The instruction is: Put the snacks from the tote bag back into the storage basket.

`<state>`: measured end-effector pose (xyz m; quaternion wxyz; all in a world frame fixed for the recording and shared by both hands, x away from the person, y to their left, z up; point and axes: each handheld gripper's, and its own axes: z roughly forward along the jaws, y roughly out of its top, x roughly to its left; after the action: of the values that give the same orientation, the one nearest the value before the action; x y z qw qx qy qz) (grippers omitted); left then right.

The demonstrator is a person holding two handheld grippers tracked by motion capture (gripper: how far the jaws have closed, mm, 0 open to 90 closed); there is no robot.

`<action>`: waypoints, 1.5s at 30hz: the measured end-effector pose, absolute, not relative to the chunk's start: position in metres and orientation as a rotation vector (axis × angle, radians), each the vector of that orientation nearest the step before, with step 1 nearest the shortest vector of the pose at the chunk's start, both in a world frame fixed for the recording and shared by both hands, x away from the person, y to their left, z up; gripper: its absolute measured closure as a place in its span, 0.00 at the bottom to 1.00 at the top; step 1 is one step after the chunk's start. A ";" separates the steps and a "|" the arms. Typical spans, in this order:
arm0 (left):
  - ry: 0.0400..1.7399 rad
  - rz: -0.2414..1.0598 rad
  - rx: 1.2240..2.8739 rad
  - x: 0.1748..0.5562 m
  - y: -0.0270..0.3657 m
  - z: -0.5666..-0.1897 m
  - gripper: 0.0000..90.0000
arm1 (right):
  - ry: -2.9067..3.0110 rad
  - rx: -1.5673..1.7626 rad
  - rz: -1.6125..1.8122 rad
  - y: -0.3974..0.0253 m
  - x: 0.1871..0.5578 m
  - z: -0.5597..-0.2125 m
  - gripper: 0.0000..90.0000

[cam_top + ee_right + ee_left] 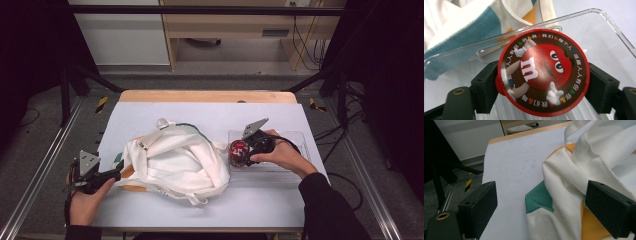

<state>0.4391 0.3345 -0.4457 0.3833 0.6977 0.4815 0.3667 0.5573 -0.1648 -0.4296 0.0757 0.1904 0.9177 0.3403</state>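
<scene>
Evidently the right claw (541, 82) clamps the M&M's candy tub (543, 72) over the clear tray (614, 32), while the left claw (546, 207) gapes at the white bag's (574, 175) hem.

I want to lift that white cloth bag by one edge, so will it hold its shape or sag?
The white cloth bag would probably sag: it lies crumpled in soft folds. Its loose straps would likely dangle and drag. The open left claw straddles only a thin edge, so the cloth may slip or bunch.

Left tool (118, 172) gapes wide; right tool (239, 154) clamped (jaws squeezing).
</scene>
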 end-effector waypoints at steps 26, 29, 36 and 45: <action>1.225 0.937 1.776 0.439 0.334 -0.445 0.12 | 2.704 0.593 1.067 -0.171 0.548 -0.413 0.12; 1.226 0.937 1.775 0.439 0.335 -0.445 0.12 | 2.701 0.597 1.070 -0.172 0.547 -0.411 0.12; 1.225 0.939 1.776 0.439 0.334 -0.444 0.12 | 2.690 0.597 1.078 -0.175 0.544 -0.404 0.12; 1.225 0.938 1.775 0.438 0.334 -0.444 0.12 | 2.654 0.601 1.122 -0.181 0.540 -0.392 0.12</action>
<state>0.4385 0.3343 -0.4445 0.3844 0.6967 0.4808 0.3683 0.5395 -0.1811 -0.3916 0.0986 0.2032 0.8972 0.3794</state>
